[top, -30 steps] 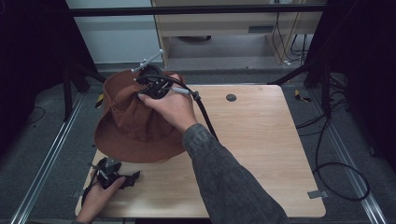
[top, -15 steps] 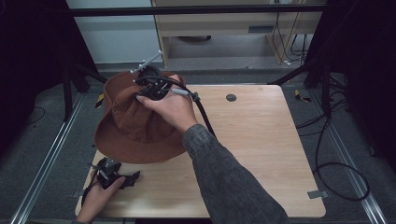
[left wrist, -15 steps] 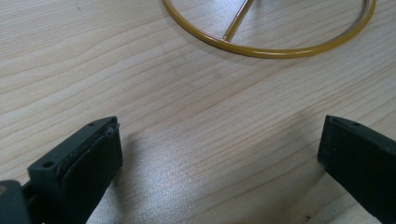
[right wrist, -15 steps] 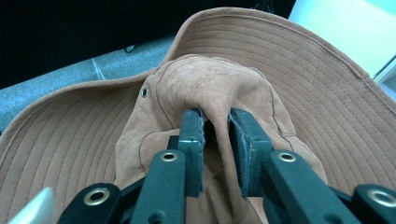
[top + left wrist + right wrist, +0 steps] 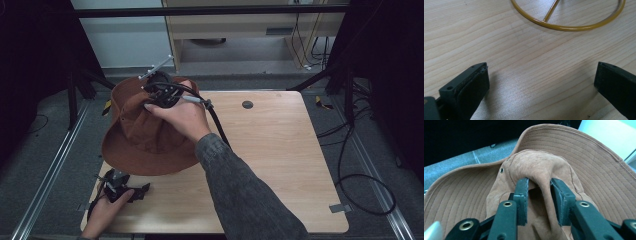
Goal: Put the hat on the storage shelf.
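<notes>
A brown hat (image 5: 145, 135) with a wide brim sits over the far left part of the wooden table (image 5: 280, 165), and its far edge hangs past the table's far edge. The right tool (image 5: 159, 92) is at the far side of the hat, up at the top of it, held by the person's right hand (image 5: 182, 116). In the right gripper view the right tool (image 5: 539, 195) has its two black jaws pressed on a fold of the hat's (image 5: 584, 167) soft top, so it is pinching the hat. A black cable (image 5: 217, 122) runs from this tool back along the grey sleeve (image 5: 245, 195). The left tool (image 5: 131, 190) lies low on the table near the hat's near edge, at the near left corner of the table, held by the left hand (image 5: 107, 210). In the left gripper view the left tool's (image 5: 541, 82) jaws stand wide apart with nothing but bare wood between them. Just past those jaws, a thin yellow metal ring (image 5: 564, 25) with a bar across it rests on the table.
</notes>
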{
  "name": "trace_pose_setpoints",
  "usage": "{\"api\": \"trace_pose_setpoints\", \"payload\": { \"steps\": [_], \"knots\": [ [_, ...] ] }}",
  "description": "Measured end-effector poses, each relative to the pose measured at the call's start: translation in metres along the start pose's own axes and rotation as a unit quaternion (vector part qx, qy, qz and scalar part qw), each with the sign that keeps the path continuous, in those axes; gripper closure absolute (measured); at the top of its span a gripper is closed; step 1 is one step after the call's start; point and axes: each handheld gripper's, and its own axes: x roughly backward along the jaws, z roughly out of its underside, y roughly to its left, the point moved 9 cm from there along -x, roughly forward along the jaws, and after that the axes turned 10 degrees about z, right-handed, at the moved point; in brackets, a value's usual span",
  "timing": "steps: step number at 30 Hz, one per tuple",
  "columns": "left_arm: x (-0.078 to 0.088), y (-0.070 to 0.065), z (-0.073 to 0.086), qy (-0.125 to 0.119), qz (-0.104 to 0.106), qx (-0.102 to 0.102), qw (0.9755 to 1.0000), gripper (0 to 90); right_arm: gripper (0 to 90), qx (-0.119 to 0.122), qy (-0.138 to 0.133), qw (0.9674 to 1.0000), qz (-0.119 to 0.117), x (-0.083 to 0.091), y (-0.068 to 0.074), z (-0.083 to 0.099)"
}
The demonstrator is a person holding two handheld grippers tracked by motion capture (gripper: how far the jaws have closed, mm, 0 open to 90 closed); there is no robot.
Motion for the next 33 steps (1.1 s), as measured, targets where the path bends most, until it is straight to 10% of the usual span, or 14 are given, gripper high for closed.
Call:
{"api": "trace_pose_setpoints", "payload": {
  "steps": [33],
  "knots": [
    [0.000, 0.000, 0.000, 0.000, 0.000, 0.001, 1.0000, 0.0, 18.6, 0.000, -0.008, 0.9997, 0.024, 0.010, -0.011, 0.007]
  ]
}}
